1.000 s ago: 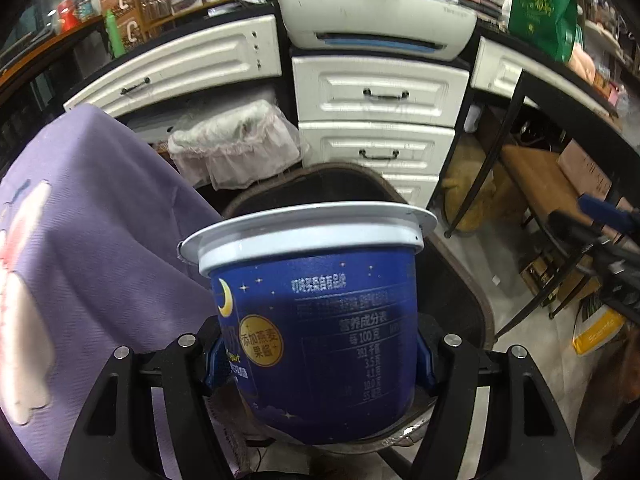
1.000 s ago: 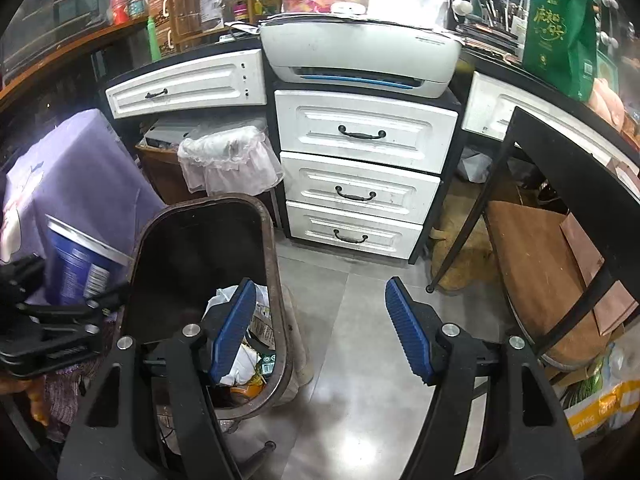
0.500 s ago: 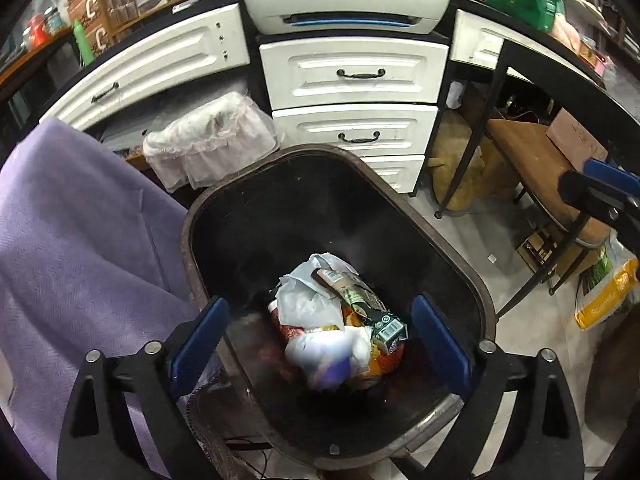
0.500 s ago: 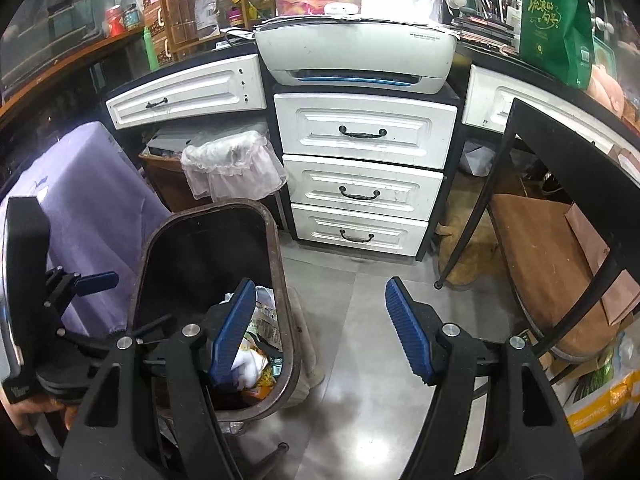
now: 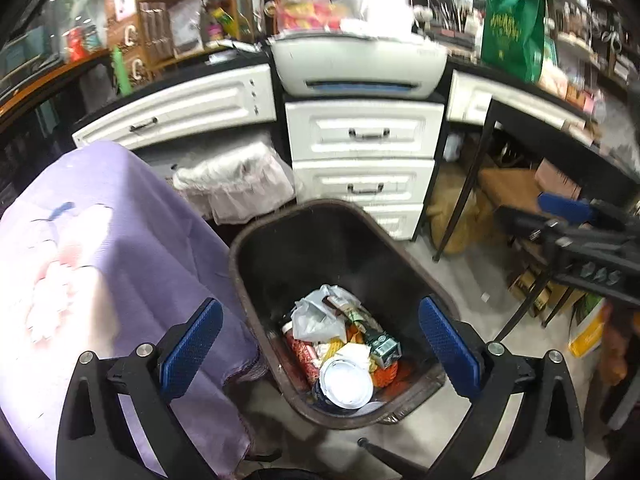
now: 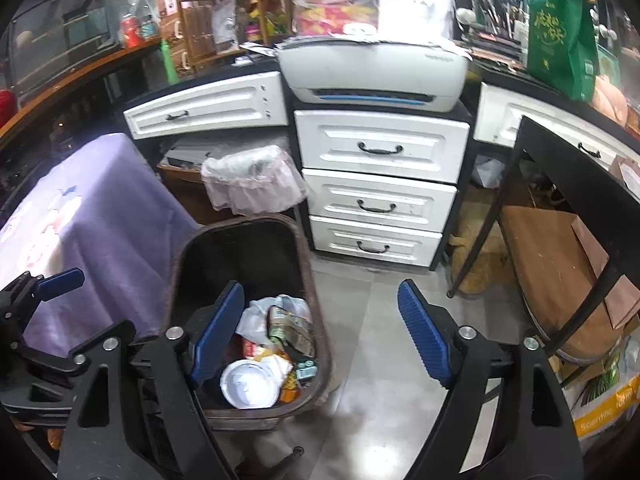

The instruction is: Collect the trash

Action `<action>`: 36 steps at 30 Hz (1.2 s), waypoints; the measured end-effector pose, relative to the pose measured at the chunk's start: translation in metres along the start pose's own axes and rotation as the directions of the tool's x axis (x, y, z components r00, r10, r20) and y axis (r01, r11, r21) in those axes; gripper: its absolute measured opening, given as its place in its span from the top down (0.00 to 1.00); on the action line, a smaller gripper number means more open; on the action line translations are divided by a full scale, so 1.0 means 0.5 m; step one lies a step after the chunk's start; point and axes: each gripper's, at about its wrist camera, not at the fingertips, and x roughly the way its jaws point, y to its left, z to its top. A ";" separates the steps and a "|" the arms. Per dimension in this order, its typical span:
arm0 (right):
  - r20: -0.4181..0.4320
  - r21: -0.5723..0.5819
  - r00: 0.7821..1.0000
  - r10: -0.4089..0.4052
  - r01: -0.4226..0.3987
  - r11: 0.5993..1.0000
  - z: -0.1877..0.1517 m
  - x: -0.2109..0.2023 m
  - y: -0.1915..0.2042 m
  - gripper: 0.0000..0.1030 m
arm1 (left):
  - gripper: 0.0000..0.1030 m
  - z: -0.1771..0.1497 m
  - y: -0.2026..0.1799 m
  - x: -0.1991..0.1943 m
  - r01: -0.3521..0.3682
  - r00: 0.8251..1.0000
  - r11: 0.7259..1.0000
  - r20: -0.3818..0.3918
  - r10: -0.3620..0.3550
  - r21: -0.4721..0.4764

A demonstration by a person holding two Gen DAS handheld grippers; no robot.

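The blue tub (image 5: 340,386) lies on its side in the dark bin (image 5: 256,236), white lid facing up, on top of the other trash: crumpled white plastic (image 5: 316,320), a green carton (image 5: 384,346), orange wrappers. The left tongs (image 5: 320,348) hang above the bin, w/ nothing between the pads; the jaws have just been opening and stand wide apart. The right tongs (image 6: 320,336) sit just right of the bin, over bare grey floor, also parted and empty, jaws just been widening too. Left of the bin, touching it, a purple cloth (image 5: 100,248) drapes down. Behind the bin: a white-bagged basket (image 6: 252,180) and white drawers (image 6: 380,184) w/ a printer (image 6: 372,72) on top. Right of the bin, a black table leg (image 6: 486,216) and a brown stool (image 6: 556,268).
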 end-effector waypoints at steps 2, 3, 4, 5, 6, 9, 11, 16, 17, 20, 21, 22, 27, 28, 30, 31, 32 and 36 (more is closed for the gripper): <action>0.012 -0.013 1.000 0.016 -0.016 1.000 0.005 -0.015 0.017 0.22 | 0.05 0.000 0.008 -0.038 -0.002 0.999 1.000 0.034 0.002 -0.010; 0.023 -0.022 0.999 0.027 -0.027 0.999 0.008 -0.029 0.030 0.21 | 0.05 -0.002 0.010 -0.052 -0.005 0.999 1.000 0.048 0.005 -0.010; 0.033 -0.026 0.999 0.040 -0.039 0.999 0.011 -0.041 0.041 0.20 | 0.05 -0.004 0.013 -0.074 -0.014 0.998 1.000 0.069 0.015 -0.007; 0.040 -0.028 0.998 0.050 -0.048 0.998 0.014 -0.050 0.049 0.18 | 0.05 -0.006 0.017 -0.095 -0.025 0.996 1.000 0.088 0.025 -0.007; 0.054 -0.031 0.996 0.067 -0.066 0.997 0.017 -0.066 0.063 0.17 | 0.05 -0.008 0.022 -0.115 -0.032 0.994 0.999 0.107 0.033 -0.009; 0.098 -0.035 0.990 0.103 -0.100 0.994 0.027 -0.110 0.095 0.16 | 0.05 -0.018 0.039 -0.164 -0.051 0.987 0.999 0.149 0.053 -0.016; 0.127 -0.040 0.984 0.126 -0.122 0.992 0.034 -0.139 0.113 0.13 | 0.05 -0.030 0.056 -0.209 -0.087 0.978 0.996 0.189 0.090 -0.023; 0.196 -0.078 0.966 0.170 -0.157 0.984 0.031 -0.220 0.176 0.10 | 0.05 -0.066 0.110 -0.304 -0.174 0.950 0.981 0.247 0.191 -0.091; 0.205 -0.090 0.962 0.179 -0.163 0.982 0.028 -0.234 0.189 0.10 | 0.05 -0.077 0.119 -0.322 -0.186 0.945 0.977 0.252 0.208 -0.106; 0.233 -0.128 0.948 0.215 -0.189 0.973 0.016 -0.283 0.229 0.07 | 0.05 -0.108 0.148 -0.385 -0.238 0.924 0.958 0.267 0.275 -0.162; 0.246 -0.144 0.943 0.225 -0.194 0.970 0.008 -0.302 0.243 0.07 | 0.05 -0.119 0.155 -0.406 -0.256 0.915 0.950 0.272 0.299 -0.182; 0.260 -0.164 0.936 0.239 -0.201 0.966 0.000 -0.321 0.257 0.06 | 0.05 -0.133 0.163 -0.433 -0.277 0.902 0.938 0.281 0.329 -0.209; 0.296 -0.236 0.911 0.285 -0.220 0.947 -0.047 -0.397 0.299 0.06 | 0.05 -0.184 0.177 -0.531 -0.314 0.862 0.894 0.299 0.410 -0.321; 0.301 -0.248 0.907 0.296 -0.226 0.942 -0.057 -0.411 0.305 0.06 | 0.05 -0.192 0.179 -0.544 -0.314 0.858 0.889 0.301 0.416 -0.333; 0.316 -0.268 0.897 0.309 -0.228 0.936 -0.076 -0.438 0.312 0.06 | 0.05 -0.210 0.178 -0.571 -0.321 0.847 0.878 0.307 0.435 -0.356; 0.327 -0.274 0.893 0.311 -0.225 0.935 -0.085 -0.453 0.313 0.06 | 0.05 -0.220 0.175 -0.589 -0.343 0.831 0.861 0.306 0.465 -0.376; 0.338 -0.280 0.885 0.319 -0.229 0.932 -0.094 -0.469 0.313 0.06 | 0.05 -0.233 0.177 -0.603 -0.351 0.824 0.854 0.307 0.477 -0.385; 0.376 -0.308 0.860 0.346 -0.236 0.922 -0.129 -0.524 0.314 0.06 | 0.05 -0.257 0.160 -0.653 -0.373 0.804 0.838 0.312 0.506 -0.399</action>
